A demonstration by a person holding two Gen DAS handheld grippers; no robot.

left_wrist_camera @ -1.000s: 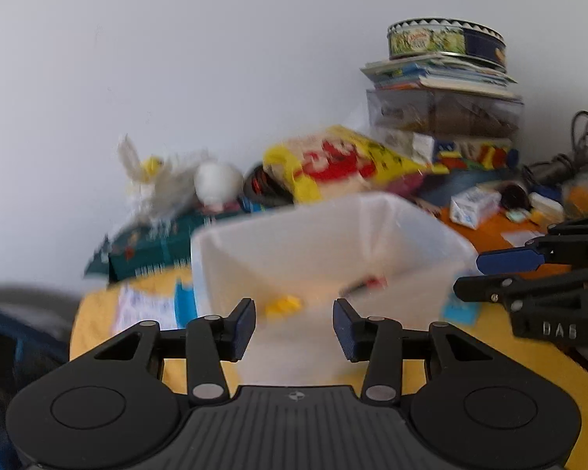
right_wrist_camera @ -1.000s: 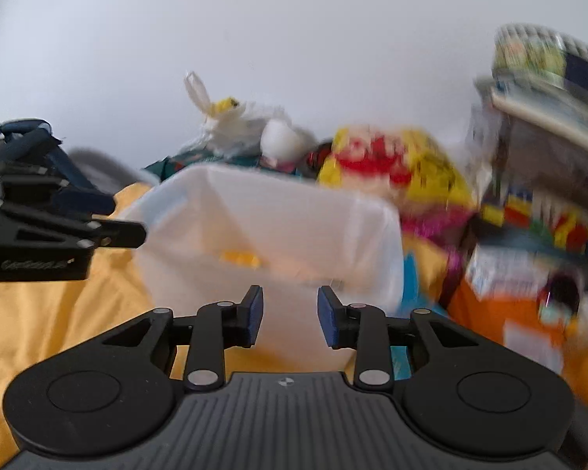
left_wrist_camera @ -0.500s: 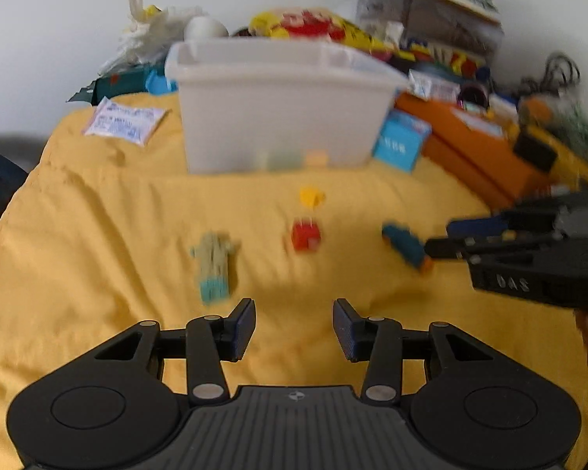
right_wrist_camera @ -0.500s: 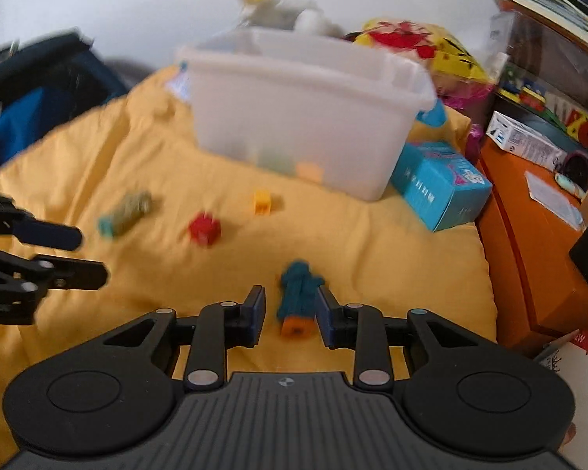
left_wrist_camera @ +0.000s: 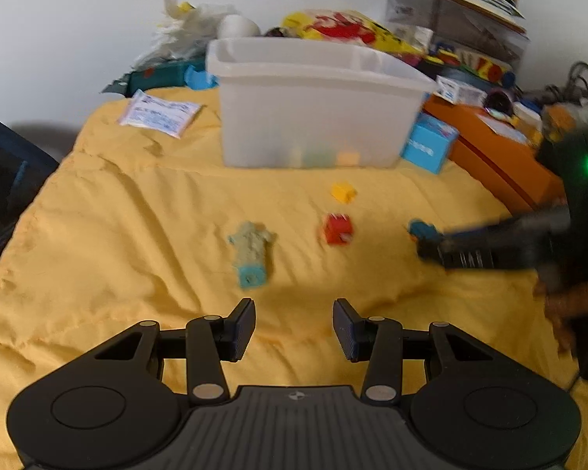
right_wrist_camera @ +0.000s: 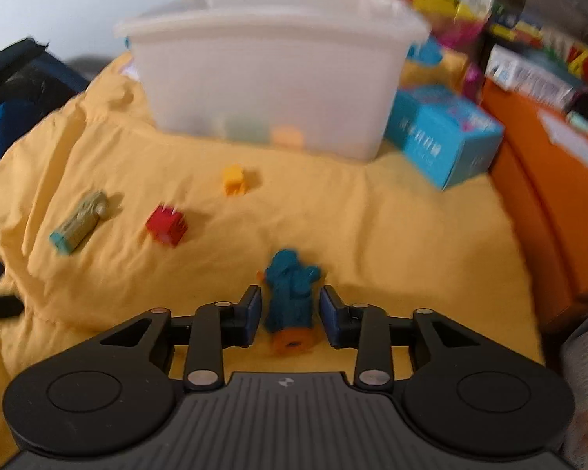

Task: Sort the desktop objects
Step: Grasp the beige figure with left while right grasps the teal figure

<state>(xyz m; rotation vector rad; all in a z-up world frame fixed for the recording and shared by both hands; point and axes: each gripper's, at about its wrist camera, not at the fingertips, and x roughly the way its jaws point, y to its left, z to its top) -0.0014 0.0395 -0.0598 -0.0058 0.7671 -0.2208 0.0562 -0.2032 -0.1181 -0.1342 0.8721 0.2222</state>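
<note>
On the yellow cloth (left_wrist_camera: pixel 137 243) there are 4 small toys loose in front of 1 translucent white bin (left_wrist_camera: pixel 313 102): 1 yellow block (left_wrist_camera: pixel 343 192), 1 red block (left_wrist_camera: pixel 337 228), 1 pale green figure w/ teal base (left_wrist_camera: pixel 251 252), and 1 dark teal figure w/ orange base (right_wrist_camera: pixel 290 301). Inside the bin, at least 3 coloured pieces show faintly thru the wall; exact count can't be told.

Right gripper (right_wrist_camera: pixel 290 315): jaws have just been closing and sit either side of the teal figure, which lies between them on the cloth w/ a thin gap on each side, so not yet pinched. Left gripper (left_wrist_camera: pixel 294 329): jaws spread, nothing between them, over bare cloth just short of the green figure.

Around the bin: 1 light blue carton (right_wrist_camera: pixel 443 135) just beside its right corner, print on it too blurred to read; 1 white sachet (left_wrist_camera: pixel 158 113) w/ blue print, unreadable; 1 orange box (left_wrist_camera: pixel 498 156) at right; 1 yellow-and-red bag (left_wrist_camera: pixel 341 29) behind; 1 white plastic bag (left_wrist_camera: pixel 184 27) at the back left. No legible writing anywhere, both views are motion-blurred.
</note>
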